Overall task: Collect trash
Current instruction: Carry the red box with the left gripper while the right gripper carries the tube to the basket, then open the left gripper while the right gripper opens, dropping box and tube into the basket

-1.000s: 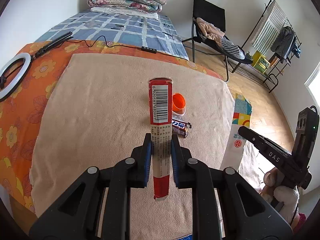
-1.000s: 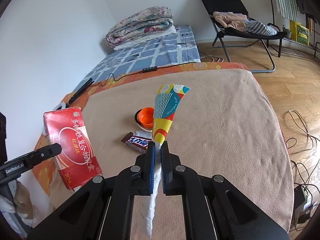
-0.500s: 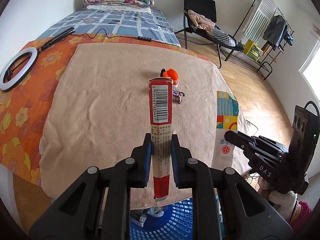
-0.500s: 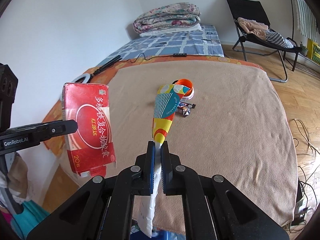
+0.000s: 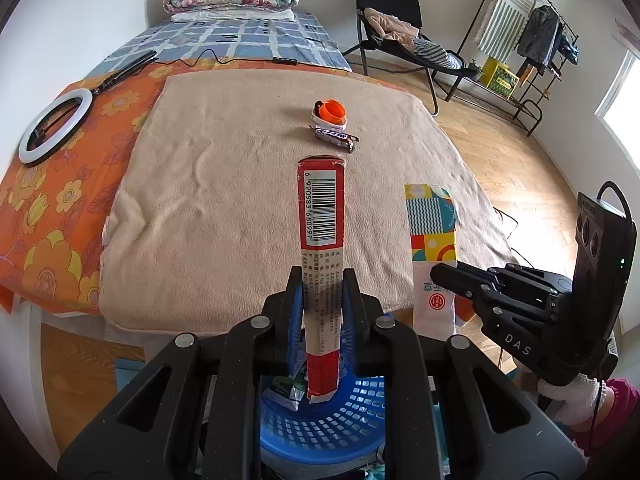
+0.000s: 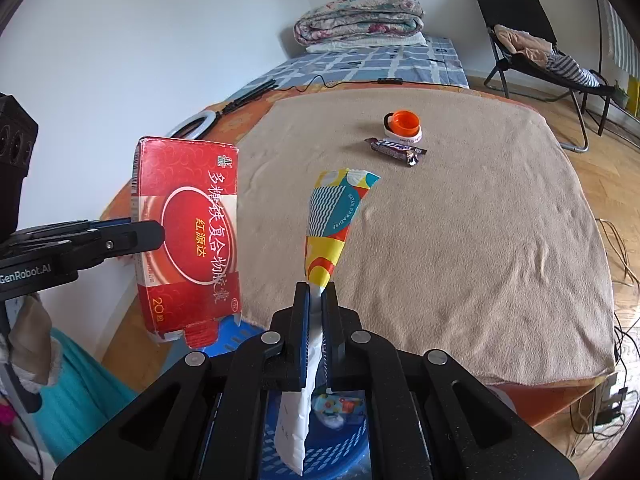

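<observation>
My left gripper (image 5: 320, 284) is shut on a red medicine box (image 5: 322, 240), held edge-on above a blue basket (image 5: 320, 428); the box also shows in the right wrist view (image 6: 188, 236). My right gripper (image 6: 316, 296) is shut on a colourful paper wrapper (image 6: 332, 220), also above the basket (image 6: 340, 440); the wrapper also shows in the left wrist view (image 5: 432, 232). On the beige blanket (image 5: 240, 184) lie a candy bar wrapper (image 5: 334, 138) and an orange cap (image 5: 332, 111) on a white ring.
The blue basket holds some trash and stands on the floor at the blanket's near edge. A ring light (image 5: 54, 128) lies on the orange sheet at the left. A black chair (image 5: 400, 32) and a clothes rack (image 5: 520, 32) stand at the far right.
Both grippers have pulled back from the blanket with their loads and now hang over the blue basket, which has come more into view. Both stay shut.
</observation>
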A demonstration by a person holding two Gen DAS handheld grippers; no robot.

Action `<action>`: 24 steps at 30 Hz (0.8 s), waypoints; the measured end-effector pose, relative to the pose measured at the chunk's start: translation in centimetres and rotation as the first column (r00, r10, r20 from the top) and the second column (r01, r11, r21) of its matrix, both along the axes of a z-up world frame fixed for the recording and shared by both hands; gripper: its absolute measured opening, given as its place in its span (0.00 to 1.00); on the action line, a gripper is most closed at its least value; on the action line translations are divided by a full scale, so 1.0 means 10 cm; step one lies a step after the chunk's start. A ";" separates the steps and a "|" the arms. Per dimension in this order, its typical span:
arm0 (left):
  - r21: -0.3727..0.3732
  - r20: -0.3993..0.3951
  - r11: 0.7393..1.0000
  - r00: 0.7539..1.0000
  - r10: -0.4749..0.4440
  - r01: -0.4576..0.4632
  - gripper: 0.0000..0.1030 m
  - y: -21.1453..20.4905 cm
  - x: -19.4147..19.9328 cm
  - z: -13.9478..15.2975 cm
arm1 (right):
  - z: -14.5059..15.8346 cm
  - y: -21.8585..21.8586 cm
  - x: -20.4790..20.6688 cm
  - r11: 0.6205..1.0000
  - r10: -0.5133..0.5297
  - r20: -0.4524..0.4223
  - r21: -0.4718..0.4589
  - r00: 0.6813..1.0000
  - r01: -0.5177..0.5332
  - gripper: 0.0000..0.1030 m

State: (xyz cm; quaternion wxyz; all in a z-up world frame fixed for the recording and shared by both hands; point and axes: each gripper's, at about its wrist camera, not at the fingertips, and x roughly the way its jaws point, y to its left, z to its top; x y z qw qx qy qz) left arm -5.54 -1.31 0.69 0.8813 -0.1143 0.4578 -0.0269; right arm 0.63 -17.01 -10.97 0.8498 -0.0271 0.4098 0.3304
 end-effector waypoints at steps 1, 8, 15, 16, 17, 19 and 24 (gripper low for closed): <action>0.001 -0.003 1.000 1.000 -0.001 0.002 0.16 -0.01 -0.04 -0.02 | -0.01 0.00 -0.03 1.000 0.001 -0.002 -0.002 1.000 -0.001 0.04; -0.004 -0.032 1.000 0.999 -0.010 0.010 0.16 -0.09 -0.27 -0.21 | -0.11 0.01 -0.24 0.999 0.016 0.001 -0.028 1.000 -0.016 0.04; -0.021 -0.067 1.000 0.998 -0.014 0.012 0.16 -0.16 -0.37 -0.47 | -0.22 0.05 -0.32 0.999 0.016 0.013 -0.039 1.000 -0.016 0.04; -0.022 -0.070 1.000 0.997 -0.012 0.011 0.16 -0.16 -0.38 -0.50 | -0.24 0.06 -0.33 0.999 0.017 0.013 -0.042 1.000 -0.016 0.04; -0.025 -0.073 1.000 0.997 -0.010 0.009 0.16 -0.16 -0.39 -0.53 | -0.26 0.07 -0.33 0.999 0.018 0.013 -0.045 1.000 -0.018 0.04; -0.033 -0.084 0.999 0.996 -0.005 0.002 0.16 -0.15 -0.40 -0.60 | -0.30 0.09 -0.35 0.998 0.021 0.009 -0.051 1.000 -0.021 0.04; -0.025 -0.112 1.000 0.994 0.000 -0.002 0.16 -0.15 -0.42 -0.78 | -0.38 0.14 -0.36 0.997 0.030 -0.003 -0.069 1.000 -0.030 0.04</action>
